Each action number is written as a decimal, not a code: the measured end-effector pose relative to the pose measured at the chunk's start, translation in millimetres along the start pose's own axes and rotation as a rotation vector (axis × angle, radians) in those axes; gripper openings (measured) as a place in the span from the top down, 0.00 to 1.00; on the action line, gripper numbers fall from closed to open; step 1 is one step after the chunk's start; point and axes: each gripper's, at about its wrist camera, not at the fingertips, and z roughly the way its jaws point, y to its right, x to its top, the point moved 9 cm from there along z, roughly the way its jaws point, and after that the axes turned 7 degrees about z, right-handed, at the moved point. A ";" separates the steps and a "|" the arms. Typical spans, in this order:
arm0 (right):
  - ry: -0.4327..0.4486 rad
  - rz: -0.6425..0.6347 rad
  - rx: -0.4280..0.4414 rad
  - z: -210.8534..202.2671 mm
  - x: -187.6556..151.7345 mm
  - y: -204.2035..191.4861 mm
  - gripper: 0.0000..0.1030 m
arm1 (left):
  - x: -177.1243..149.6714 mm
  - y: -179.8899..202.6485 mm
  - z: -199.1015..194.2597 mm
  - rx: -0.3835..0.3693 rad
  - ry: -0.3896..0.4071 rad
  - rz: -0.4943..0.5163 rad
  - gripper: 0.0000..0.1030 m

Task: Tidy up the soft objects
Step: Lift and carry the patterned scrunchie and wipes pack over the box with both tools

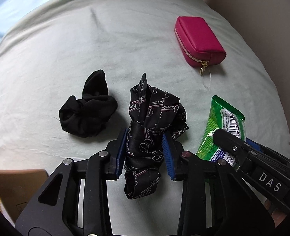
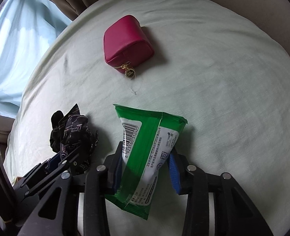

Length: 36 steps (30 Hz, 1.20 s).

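My left gripper is shut on a black scarf with pale lettering, bunched between the blue pads over the pale green bed sheet. A black scrunchie lies on the sheet just left of it. My right gripper is shut on a green wet-wipes pack, which also shows in the left wrist view. A pink zip pouch lies farther back; it also shows in the right wrist view. The scarf and left gripper appear at the right view's lower left.
A brown cardboard box sits at the lower left edge of the left wrist view. Light blue curtains hang beyond the bed's far left side. A beige wall or headboard runs along the right.
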 end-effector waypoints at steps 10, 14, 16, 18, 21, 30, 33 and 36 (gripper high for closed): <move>0.054 -0.030 0.039 -42.5 10.1 -12.5 0.68 | 4.8 4.7 -57.5 0.008 0.053 -0.010 0.70; 0.085 -0.054 0.062 -76.5 15.0 -19.9 0.68 | 13.4 9.0 -97.2 0.017 0.094 -0.026 0.70; 0.106 -0.075 0.075 -98.6 15.2 -25.7 0.68 | 18.8 13.0 -120.9 0.022 0.119 -0.037 0.70; 0.129 -0.102 0.087 -123.2 15.9 -32.5 0.68 | 22.7 14.4 -144.0 0.028 0.142 -0.047 0.70; 0.150 -0.150 0.103 -158.7 12.1 -46.0 0.68 | 23.4 14.1 -185.7 0.037 0.168 -0.073 0.70; 0.199 -0.333 0.157 -260.3 -11.1 -99.4 0.68 | 3.9 -6.7 -314.3 0.073 0.261 -0.170 0.70; 0.207 -0.381 0.189 -281.6 -23.8 -122.7 0.68 | -10.6 -24.1 -353.0 0.092 0.304 -0.206 0.70; 0.212 -0.435 0.217 -292.9 -39.5 -150.7 0.68 | -25.8 -46.3 -383.3 0.109 0.331 -0.252 0.70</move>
